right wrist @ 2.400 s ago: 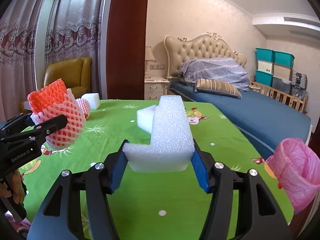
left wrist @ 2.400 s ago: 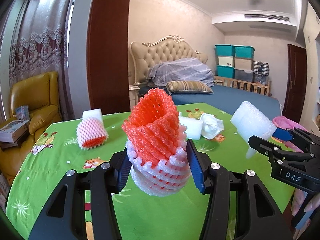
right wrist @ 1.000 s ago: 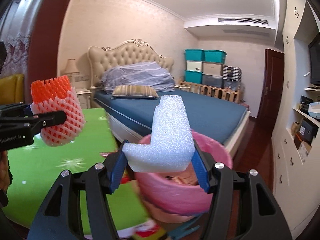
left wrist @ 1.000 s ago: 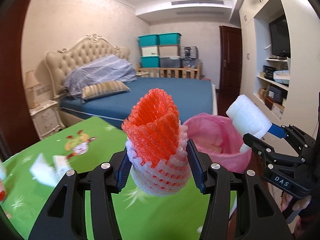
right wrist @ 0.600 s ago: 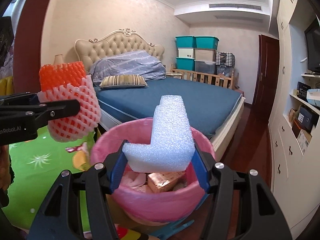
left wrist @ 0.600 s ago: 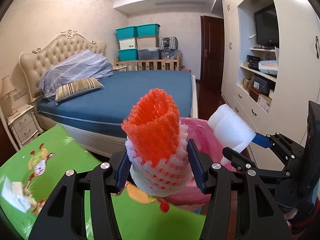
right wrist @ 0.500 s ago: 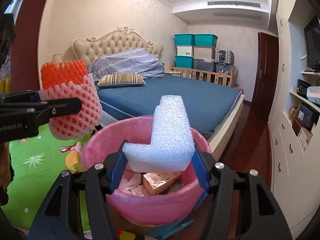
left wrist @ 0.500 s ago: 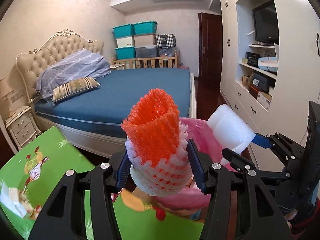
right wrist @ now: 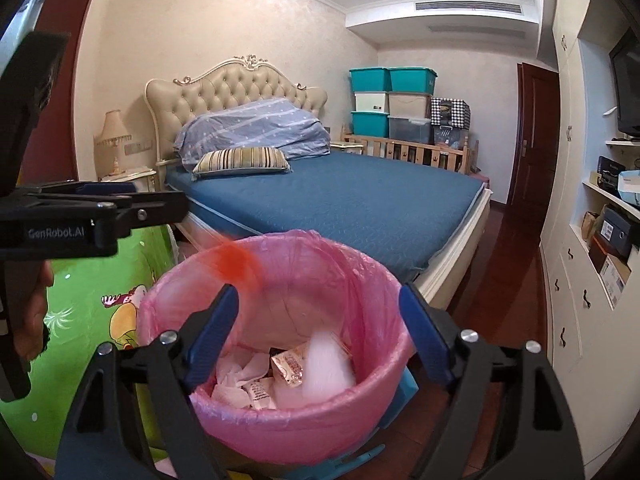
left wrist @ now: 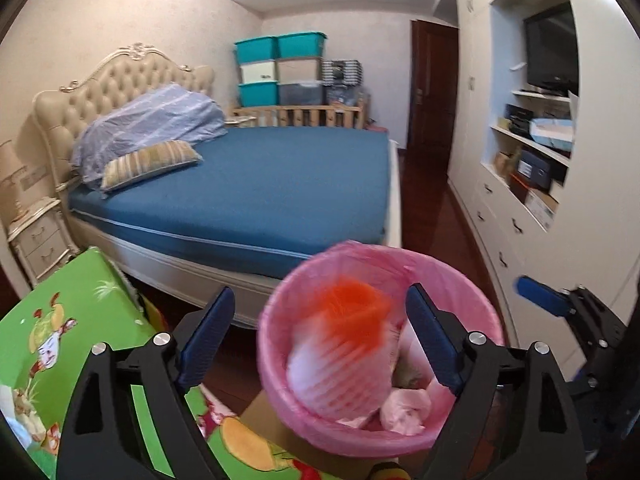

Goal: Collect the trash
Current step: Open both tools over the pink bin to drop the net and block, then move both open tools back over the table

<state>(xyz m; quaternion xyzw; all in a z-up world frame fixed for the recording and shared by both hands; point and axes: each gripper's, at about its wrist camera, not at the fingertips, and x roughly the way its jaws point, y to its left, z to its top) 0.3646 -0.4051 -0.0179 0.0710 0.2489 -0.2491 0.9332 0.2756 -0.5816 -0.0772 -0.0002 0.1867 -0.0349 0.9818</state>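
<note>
**Both loads dropped into the bin**

The left gripper [left wrist: 320, 334] has just been opening and stands wide, its blue pads clear of everything. The net [left wrist: 344, 344], which it clamped half a second ago, is a blurred orange-and-white shape falling inside the bin [left wrist: 280, 364], below and between the pads. The right gripper [right wrist: 318, 334] has also just been opening; nothing sits between its jaws, and the foam [right wrist: 326, 364] it carried is a white blur already down among the wrappers in the bin. Seen from the right wrist, the net shows as an orange smear at the bin's near-left rim. So 2 pieces look delivered, and both grippers are free. The table [left wrist: 60, 320], left of the bin, likely has more scraps on it. The bed [left wrist: 260, 192] lies beyond the bin
</note>
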